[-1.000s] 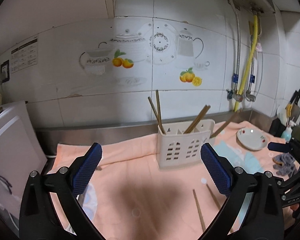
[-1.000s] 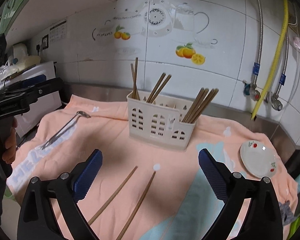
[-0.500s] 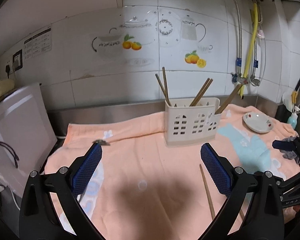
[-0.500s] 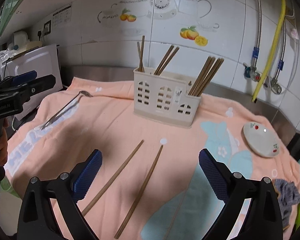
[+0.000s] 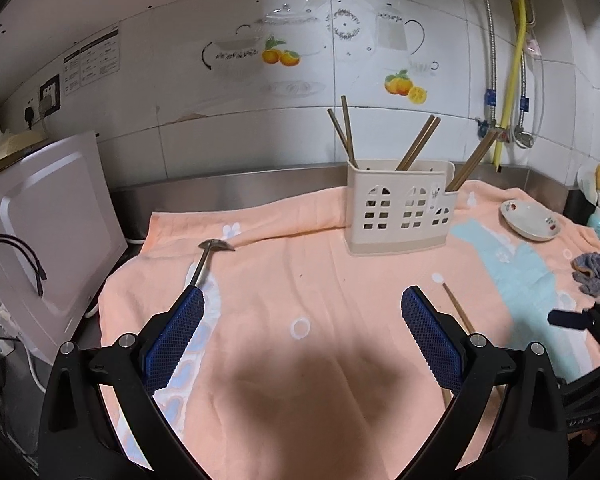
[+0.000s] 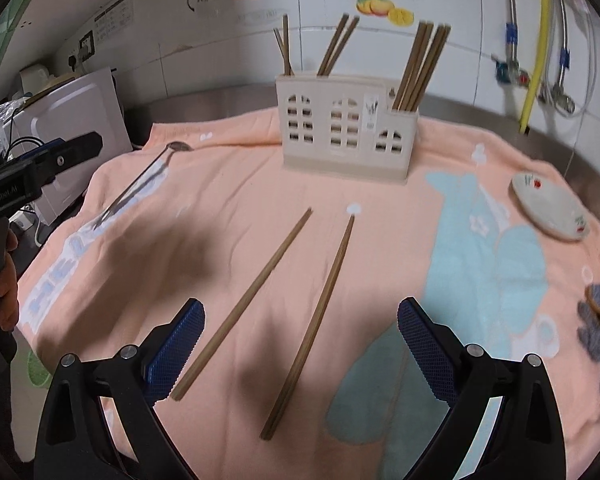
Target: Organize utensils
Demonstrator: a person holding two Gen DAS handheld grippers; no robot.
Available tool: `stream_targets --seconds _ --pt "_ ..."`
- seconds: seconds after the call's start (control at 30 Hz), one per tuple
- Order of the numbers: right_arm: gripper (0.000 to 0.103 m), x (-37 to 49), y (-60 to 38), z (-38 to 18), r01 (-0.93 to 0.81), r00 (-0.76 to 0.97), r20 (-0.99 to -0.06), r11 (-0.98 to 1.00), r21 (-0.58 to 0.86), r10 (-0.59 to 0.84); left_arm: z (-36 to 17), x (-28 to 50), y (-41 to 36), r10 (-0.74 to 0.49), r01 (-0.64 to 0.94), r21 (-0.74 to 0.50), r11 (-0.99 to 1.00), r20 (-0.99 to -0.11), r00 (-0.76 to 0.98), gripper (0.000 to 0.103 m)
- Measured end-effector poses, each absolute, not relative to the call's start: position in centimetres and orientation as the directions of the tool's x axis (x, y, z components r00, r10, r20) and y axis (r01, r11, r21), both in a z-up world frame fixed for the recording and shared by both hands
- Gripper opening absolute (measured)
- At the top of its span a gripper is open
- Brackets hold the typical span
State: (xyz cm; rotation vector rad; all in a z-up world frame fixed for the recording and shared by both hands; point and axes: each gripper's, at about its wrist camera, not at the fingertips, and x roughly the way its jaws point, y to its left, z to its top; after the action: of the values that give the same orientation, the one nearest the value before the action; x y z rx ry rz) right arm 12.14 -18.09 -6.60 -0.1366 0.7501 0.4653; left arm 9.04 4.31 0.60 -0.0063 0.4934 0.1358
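Hovering right tool (image 6: 300,344), jaws spread, empty, over two wooden chopsticks (image 6: 312,320) lying mid-surface on towel (image 6: 380,240), front of caddy (image 6: 346,128). Chopsticks likely handling light, stiff, thin, rolling easily; pinching mid-length best. Left tool (image 5: 300,340) also gaping, empty; metal spoon (image 5: 204,260) lying near surface's left edge.

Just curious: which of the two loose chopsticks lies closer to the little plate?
The right one, its tip by a white dot; the other lies further left of the plate.
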Motion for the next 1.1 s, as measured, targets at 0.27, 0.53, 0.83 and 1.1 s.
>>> stream_targets --seconds 0.27,0.53,0.83,1.1 --pt "0.091 11.2 -17.7 -8.6 -0.434 0.608 -0.709 0.897 0.081 0.358 -0.4 8.7 4.6 0.138 -0.144 0.027 0.989 -0.49 0.86 0.098" --pt "0.06 11.2 -17.3 -10.0 -0.419 0.569 -0.737 0.9 0.121 0.364 -1.3 8.4 5.2 0.129 -0.147 0.005 0.989 -0.504 0.854 0.098" --pt "0.035 11.2 -17.3 -11.1 -0.4 0.544 -0.762 0.907 0.131 0.35 -2.2 7.9 6.2 0.123 -0.16 -0.028 0.987 -0.519 0.846 0.098" --pt "0.022 11.3 -17.8 -11.4 -0.375 0.542 -0.766 0.915 0.146 0.345 -3.0 7.6 5.8 0.101 -0.142 -0.035 0.989 -0.532 0.841 0.098"
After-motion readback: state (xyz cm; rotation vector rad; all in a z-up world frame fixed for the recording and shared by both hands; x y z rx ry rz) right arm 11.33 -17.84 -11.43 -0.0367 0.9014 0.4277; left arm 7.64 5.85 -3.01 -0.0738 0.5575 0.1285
